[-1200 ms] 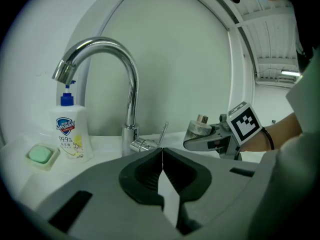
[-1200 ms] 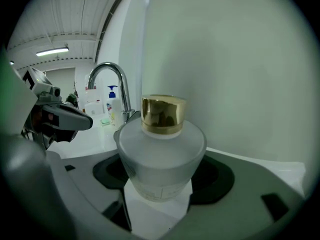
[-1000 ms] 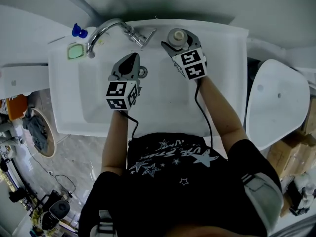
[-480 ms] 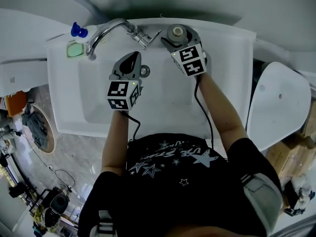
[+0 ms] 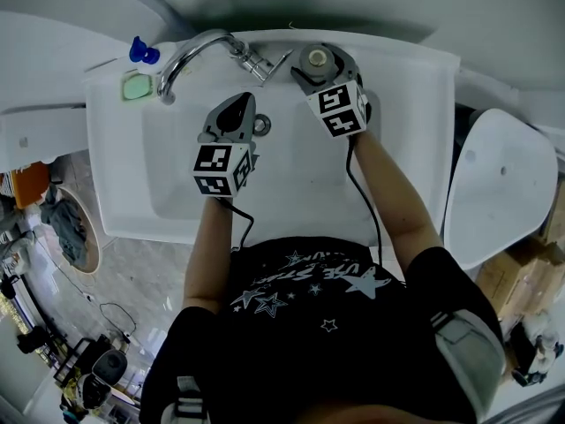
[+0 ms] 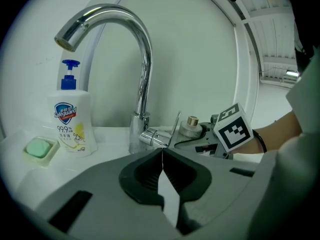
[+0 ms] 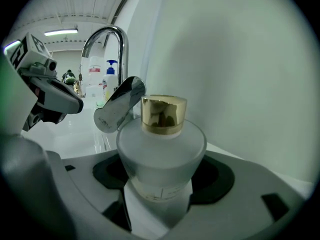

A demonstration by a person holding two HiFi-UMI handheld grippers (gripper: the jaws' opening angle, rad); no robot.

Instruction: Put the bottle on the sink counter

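Note:
A frosted bottle (image 5: pixel 315 58) with a gold cap (image 7: pixel 163 115) stands upright at the back of the white sink counter (image 5: pixel 406 69), just right of the tap handle. My right gripper (image 5: pixel 317 65) is shut on the bottle (image 7: pixel 161 149), with one jaw on each side of its body. I cannot tell whether the bottle's base touches the counter. My left gripper (image 5: pixel 234 106) hovers over the basin, shut and empty (image 6: pixel 162 151). In the left gripper view the bottle (image 6: pixel 191 126) shows behind the tap handle.
A chrome faucet (image 5: pixel 190 53) arches over the basin, with its lever (image 7: pixel 119 105) close to the bottle's left. A soap dispenser (image 6: pixel 70 119) and a green soap dish (image 5: pixel 135 89) sit at the back left. The drain (image 5: pixel 261 125) lies beside the left gripper. A toilet lid (image 5: pixel 494 193) is at the right.
My right gripper, holding the bottle, has edged slightly toward the sink's back edge. The left gripper has stayed where it was.

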